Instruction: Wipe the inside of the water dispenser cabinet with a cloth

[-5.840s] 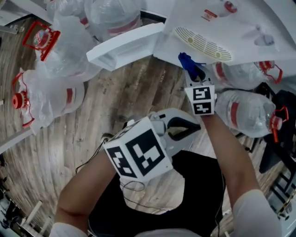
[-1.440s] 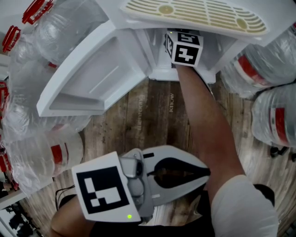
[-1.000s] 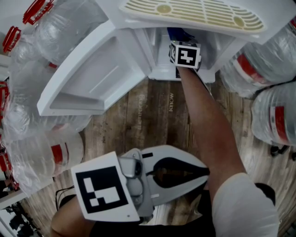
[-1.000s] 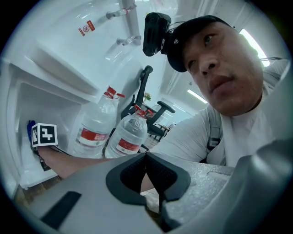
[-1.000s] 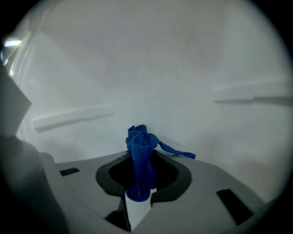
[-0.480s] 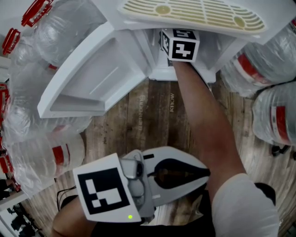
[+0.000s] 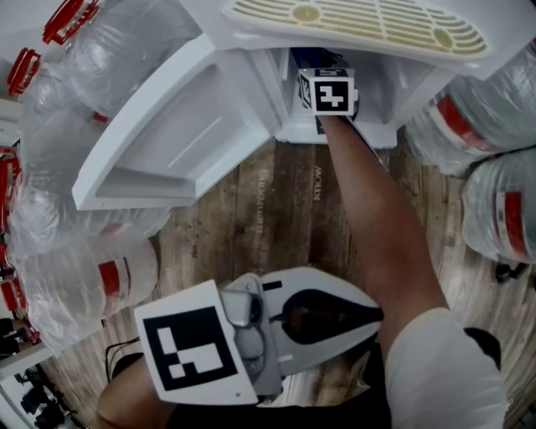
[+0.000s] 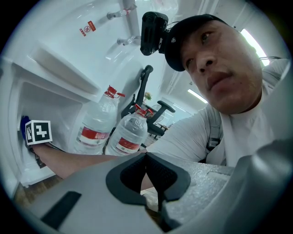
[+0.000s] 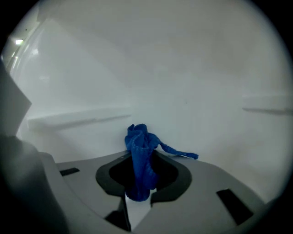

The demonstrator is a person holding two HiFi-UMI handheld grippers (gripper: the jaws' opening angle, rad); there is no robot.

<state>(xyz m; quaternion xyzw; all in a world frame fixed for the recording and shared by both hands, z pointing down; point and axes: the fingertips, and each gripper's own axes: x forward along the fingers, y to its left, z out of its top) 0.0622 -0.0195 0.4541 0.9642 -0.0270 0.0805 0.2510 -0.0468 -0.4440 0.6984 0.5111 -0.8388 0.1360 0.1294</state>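
The white water dispenser cabinet (image 7: pixel 381 100) stands with its door (image 7: pixel 176 126) swung out to the left. My right gripper (image 9: pixel 138 185) reaches inside it and is shut on a bunched blue cloth (image 9: pixel 142 148), which sits against the pale inner wall (image 9: pixel 192 82). In the head view only its marker cube (image 7: pixel 327 90) and a bit of the cloth (image 7: pixel 303 59) show under the drip grille (image 7: pixel 352 21). My left gripper (image 7: pixel 375 317) hangs low near my body, shut and holding nothing. The left gripper view shows the cabinet opening (image 8: pixel 43 103) and the cube (image 8: pixel 38 131).
Large water bottles lie left (image 7: pixel 79 276) and right (image 7: pixel 502 218) of the cabinet on the wooden floor (image 7: pixel 268 209). More bottles (image 8: pixel 130 135) and an office chair (image 8: pixel 158 109) stand beside the cabinet. My right forearm (image 7: pixel 377 226) spans the floor in front.
Over the seconds the right gripper went with the cloth from in front of the dispenser into the cabinet; in the last second it has shifted back and forth inside. The left gripper stayed put.
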